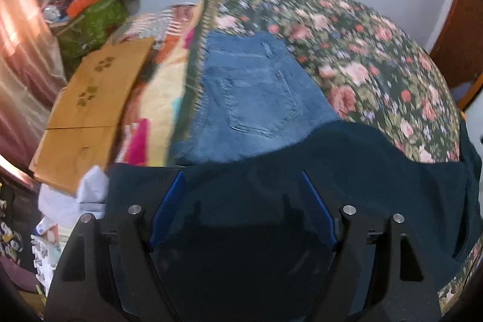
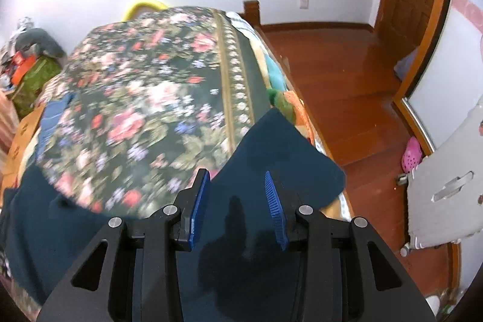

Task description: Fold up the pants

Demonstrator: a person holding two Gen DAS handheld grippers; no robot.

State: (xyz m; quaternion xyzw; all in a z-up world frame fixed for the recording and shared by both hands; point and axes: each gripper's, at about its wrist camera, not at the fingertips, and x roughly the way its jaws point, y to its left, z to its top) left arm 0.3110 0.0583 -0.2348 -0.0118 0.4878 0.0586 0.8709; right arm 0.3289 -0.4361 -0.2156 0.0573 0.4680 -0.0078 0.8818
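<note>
At left, the left gripper [image 1: 241,210] gapes wide, gripping nothing, over dark teal fabric pants [image 1: 347,159] spread across the lower frame on the floral-patterned bedspread [image 1: 362,56]; folded blue denim jeans [image 1: 250,92] lie centre. Rightward, the right gripper [image 2: 238,207] stands part-open, empty, above a pant leg.

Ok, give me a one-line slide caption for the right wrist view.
Right gripper, jaws open, above dark teal pants spread over the floral bedspread at the bed's edge.
</note>
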